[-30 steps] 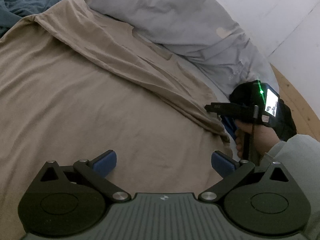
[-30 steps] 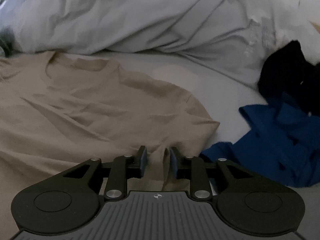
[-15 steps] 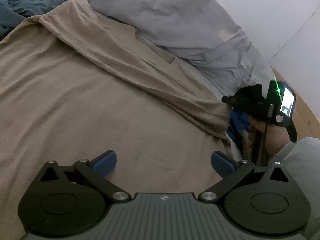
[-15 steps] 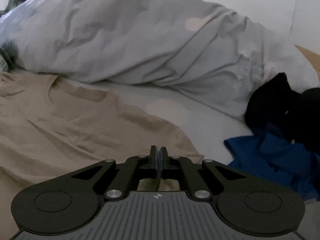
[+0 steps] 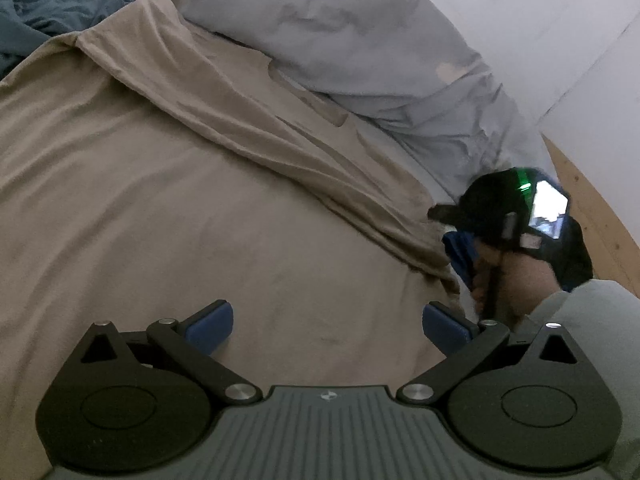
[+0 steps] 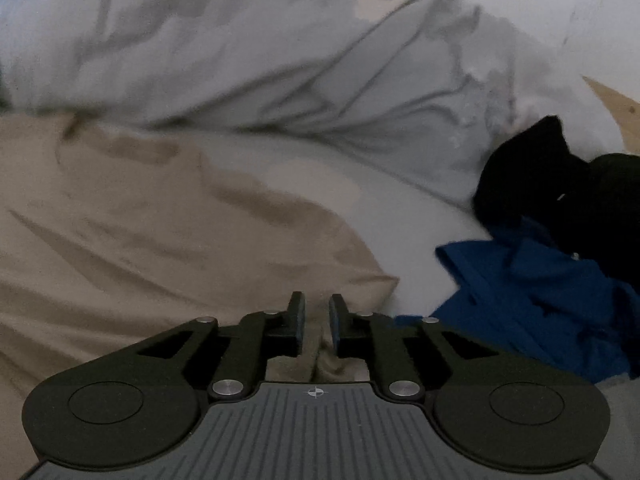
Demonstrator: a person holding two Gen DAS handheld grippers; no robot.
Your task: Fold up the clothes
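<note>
Step in hand, as judged: folding the tan T-shirt lengthwise, sleeve side in. Left gripper spread wide, nothing held, hovering over the shirt body near the hem end. Right gripper narrowed to a small gap with a ridge of tan fabric between the pads; pads not visibly pressing on it, so probably not gripped. To do well: close fully on both layers at the sleeve edge before lifting, keep the lift low, carry straight across so the crease runs parallel to the side seam, pin the body with the left to stop sliding. Risk: thin knit slipping out of a half-closed claw, or dragging the blue garment lying just beside. Shirt spread on the bed sheet, one long side already folded over into a wrinkled diagonal band, collar towards the grey pillow, body mostly flat with soft creases. Black garment beyond the blue one, clear of the shirt.
</note>
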